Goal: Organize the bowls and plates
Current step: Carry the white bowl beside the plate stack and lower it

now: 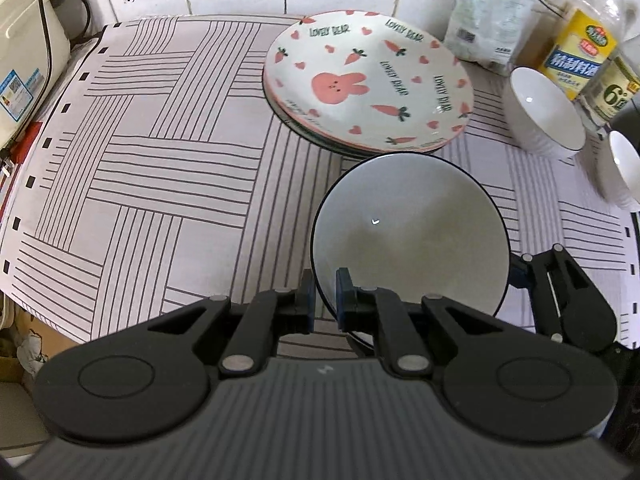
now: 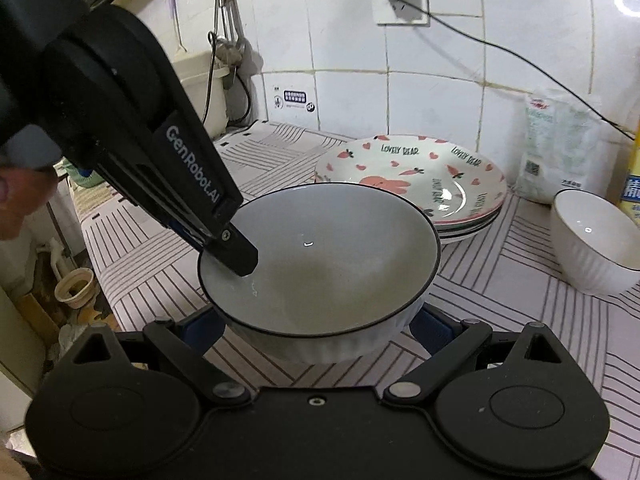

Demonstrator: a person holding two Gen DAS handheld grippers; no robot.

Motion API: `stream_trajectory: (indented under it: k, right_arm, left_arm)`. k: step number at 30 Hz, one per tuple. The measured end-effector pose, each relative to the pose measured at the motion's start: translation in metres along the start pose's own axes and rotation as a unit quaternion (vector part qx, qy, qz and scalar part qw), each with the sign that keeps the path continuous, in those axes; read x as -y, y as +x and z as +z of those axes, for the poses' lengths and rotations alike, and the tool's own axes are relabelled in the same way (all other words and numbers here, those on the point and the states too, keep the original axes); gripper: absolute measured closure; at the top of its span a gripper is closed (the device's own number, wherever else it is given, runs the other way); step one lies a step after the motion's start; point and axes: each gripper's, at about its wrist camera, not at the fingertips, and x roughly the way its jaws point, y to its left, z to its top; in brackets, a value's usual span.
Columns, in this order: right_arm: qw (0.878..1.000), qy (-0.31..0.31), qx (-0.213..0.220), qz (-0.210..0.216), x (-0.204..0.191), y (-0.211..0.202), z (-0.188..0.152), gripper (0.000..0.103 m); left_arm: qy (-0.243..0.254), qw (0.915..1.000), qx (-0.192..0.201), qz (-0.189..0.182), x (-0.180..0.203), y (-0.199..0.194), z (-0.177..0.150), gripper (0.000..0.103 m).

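Observation:
A grey bowl (image 1: 412,236) with a black rim and ribbed white outside stands on the striped mat in front of me; it also shows in the right wrist view (image 2: 320,264). My left gripper (image 1: 323,300) is shut on its near-left rim, one finger inside, one outside. In the right wrist view it (image 2: 234,254) reaches in from the upper left. My right gripper (image 2: 316,332) is open, its blue pads on either side of the bowl's base; whether they touch it I cannot tell. A stack of "Lovely Bear" rabbit plates (image 1: 368,80) (image 2: 412,184) lies behind the bowl.
A white bowl (image 1: 544,116) (image 2: 596,240) stands right of the plates, with another (image 1: 624,168) at the right edge. A vinegar bottle (image 1: 588,44), a white bag (image 1: 488,20) (image 2: 560,148) and a tiled wall stand behind. A white appliance (image 1: 24,52) sits at the far left.

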Motion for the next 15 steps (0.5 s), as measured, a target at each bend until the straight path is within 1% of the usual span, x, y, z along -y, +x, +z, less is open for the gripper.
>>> stream_trajectory:
  k: [5,8,11,13,15]
  right_arm:
    - [1.000,-0.017,-0.013,-0.008,-0.003,0.016,-0.003,0.003]
    - [1.000,-0.014,-0.023,-0.009,-0.003,0.022,-0.005,0.003]
    - [0.999,-0.019,-0.021,-0.014,-0.006,0.025,-0.006,0.003]
    - [0.999,-0.017,-0.025,-0.016,-0.006,0.027,-0.006,0.003]
    - [0.999,-0.018,-0.032,-0.018,-0.007,0.027,-0.004,0.003]
  left_arm:
    - [-0.002,1.0000,-0.009,0.001,-0.006,0.014,0.000,0.094]
    - [0.002,0.9999,-0.012,0.004,-0.006,0.019,0.000,0.094]
    - [0.002,0.9998,-0.017,0.001,-0.008,0.019,0.001,0.094]
    - [0.000,0.9995,-0.031,0.001,-0.007,0.020,0.003,0.092]
    - [0.008,0.9988,-0.048,0.010,-0.004,0.019,0.006,0.088]
